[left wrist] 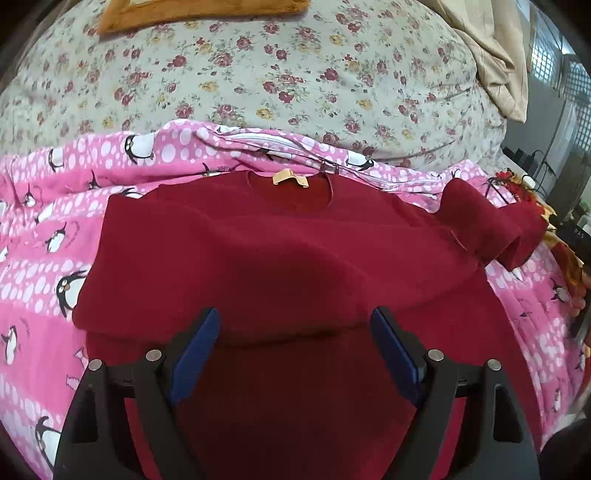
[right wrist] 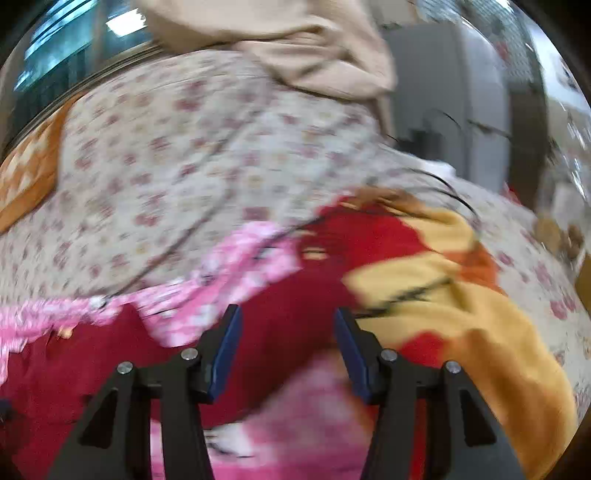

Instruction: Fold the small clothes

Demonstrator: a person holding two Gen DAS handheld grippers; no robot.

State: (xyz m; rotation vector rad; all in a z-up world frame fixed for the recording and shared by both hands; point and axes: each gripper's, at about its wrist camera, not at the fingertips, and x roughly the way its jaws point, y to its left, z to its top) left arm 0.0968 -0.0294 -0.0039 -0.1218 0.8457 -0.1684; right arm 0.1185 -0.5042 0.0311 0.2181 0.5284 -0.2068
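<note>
A dark red knit top (left wrist: pixel 280 251) lies on the pink penguin blanket (left wrist: pixel 55 229), its neck with a tan label (left wrist: pixel 290 179) at the far side. Its lower part is folded up, leaving a fold edge across the middle, and its right sleeve (left wrist: pixel 491 225) is bunched. My left gripper (left wrist: pixel 295 317) hovers over the fold, open, with nothing between its blue pads (left wrist: pixel 195 354). The right wrist view is blurred. There my right gripper (right wrist: pixel 286 317) stands open above the red sleeve (right wrist: pixel 291 306), and nothing shows between its pads (right wrist: pixel 227 350).
A floral bedsheet (left wrist: pixel 258 74) covers the bed beyond the blanket. An orange cushion (left wrist: pixel 192 11) lies at the far edge, beige cloth (left wrist: pixel 491 55) at the far right. A red and yellow blanket (right wrist: pixel 443 280) lies beside the sleeve. Grey furniture (right wrist: pixel 454 92) stands past the bed.
</note>
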